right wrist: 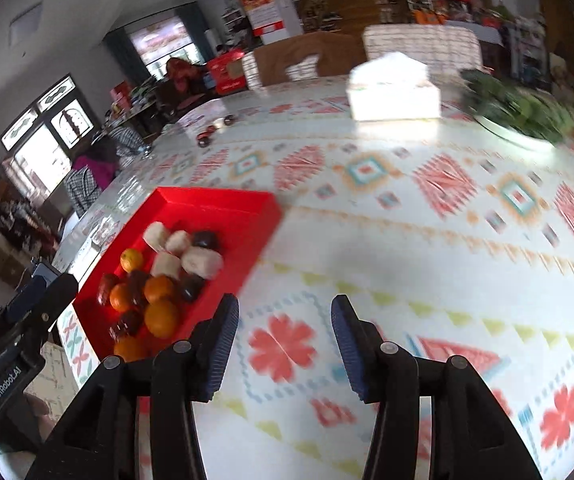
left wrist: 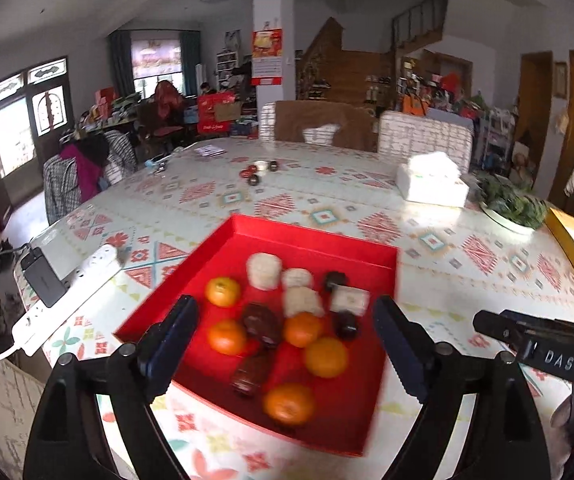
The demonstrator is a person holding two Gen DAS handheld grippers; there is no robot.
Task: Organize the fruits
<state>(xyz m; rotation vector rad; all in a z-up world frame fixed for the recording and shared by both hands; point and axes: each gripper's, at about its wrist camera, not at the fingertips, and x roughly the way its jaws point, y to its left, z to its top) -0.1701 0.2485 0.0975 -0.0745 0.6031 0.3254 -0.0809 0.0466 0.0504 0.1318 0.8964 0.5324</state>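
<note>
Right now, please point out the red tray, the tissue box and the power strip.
red tray (left wrist: 307, 230), left wrist view, on its far wall.
tissue box (right wrist: 393, 98), right wrist view, on its front face.
power strip (left wrist: 71, 292), left wrist view, on its white top.

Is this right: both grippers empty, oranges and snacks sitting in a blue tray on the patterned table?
Not quite: the tray is red, not blue, as the left wrist view shows. The rest holds: left gripper and right gripper are empty, and the oranges and snacks sit in it.

Open bench right of my tray
My right tool (right wrist: 285, 346) faces bare bench (right wrist: 407, 264); tissue box (right wrist: 393, 90), greens plate (right wrist: 519, 110) block beyond, red tray (right wrist: 265, 220) left.
</note>
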